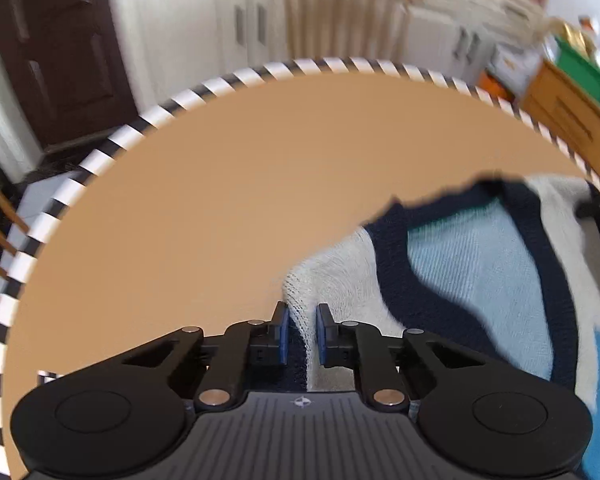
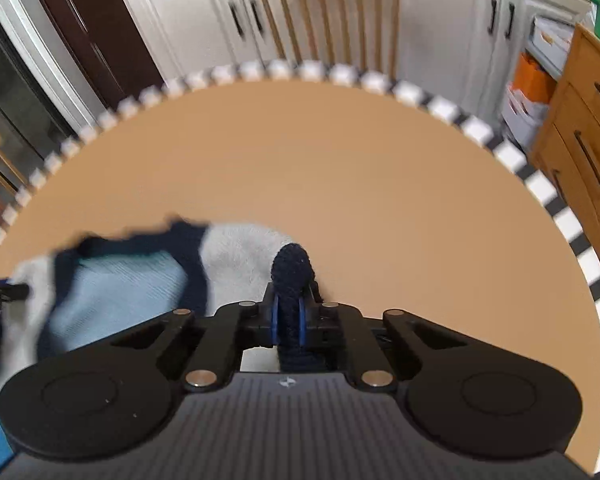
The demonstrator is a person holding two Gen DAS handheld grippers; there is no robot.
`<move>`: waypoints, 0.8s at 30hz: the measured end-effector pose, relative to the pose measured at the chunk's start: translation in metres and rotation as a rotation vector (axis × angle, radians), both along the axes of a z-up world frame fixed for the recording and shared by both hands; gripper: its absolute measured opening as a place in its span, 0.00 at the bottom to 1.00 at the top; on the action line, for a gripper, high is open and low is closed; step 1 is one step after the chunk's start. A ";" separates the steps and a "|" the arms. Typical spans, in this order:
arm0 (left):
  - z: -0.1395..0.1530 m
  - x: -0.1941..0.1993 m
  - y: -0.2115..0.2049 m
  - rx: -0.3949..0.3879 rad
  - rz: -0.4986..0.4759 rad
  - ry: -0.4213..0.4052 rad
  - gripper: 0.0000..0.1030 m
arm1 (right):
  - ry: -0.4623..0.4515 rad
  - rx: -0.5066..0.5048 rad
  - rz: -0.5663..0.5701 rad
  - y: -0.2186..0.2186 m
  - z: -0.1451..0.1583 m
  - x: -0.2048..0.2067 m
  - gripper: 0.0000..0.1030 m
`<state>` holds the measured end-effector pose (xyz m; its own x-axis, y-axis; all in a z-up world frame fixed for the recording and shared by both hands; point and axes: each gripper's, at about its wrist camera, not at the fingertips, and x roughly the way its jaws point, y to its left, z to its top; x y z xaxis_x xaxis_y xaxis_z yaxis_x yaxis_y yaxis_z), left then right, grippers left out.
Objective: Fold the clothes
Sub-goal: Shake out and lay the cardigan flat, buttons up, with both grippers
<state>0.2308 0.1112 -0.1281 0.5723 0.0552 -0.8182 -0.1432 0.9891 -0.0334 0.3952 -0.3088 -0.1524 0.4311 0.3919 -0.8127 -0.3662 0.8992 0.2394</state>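
2 grippers pinch a soft cream, navy and pale-blue knitted sweater [image 1: 471, 264] lying on the round tan counter [image 1: 220, 200]. The left gripper [image 1: 300, 330] has its fingers nearly closed on a cream edge at 6 o'clock; the right gripper [image 2: 288, 318] clamps navy ribbing. Limp and light, the knit looks best held by its hems.

The tabletop [image 1: 220, 200] looks smooth and matt. On it, the sweater [image 1: 479, 264] is ribbed knit wool. The tongs [image 1: 300, 334] are matt black plastic with shiny metal pins.
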 end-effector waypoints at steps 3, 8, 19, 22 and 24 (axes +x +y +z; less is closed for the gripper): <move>0.028 0.002 0.018 0.004 0.084 -0.099 0.14 | -0.114 0.068 -0.001 0.002 0.043 0.002 0.08; 0.053 0.042 0.046 0.124 0.184 -0.183 0.14 | -0.168 0.070 -0.066 0.036 0.074 0.057 0.08; 0.005 0.101 0.035 0.339 0.168 -0.111 0.24 | -0.116 -0.107 -0.140 0.095 0.014 0.088 0.41; 0.029 0.077 0.032 0.348 0.204 -0.167 0.32 | -0.169 -0.137 -0.147 0.062 0.045 0.057 0.45; 0.047 0.050 0.029 0.310 0.200 -0.192 0.38 | -0.186 -0.098 -0.124 0.033 0.062 0.019 0.52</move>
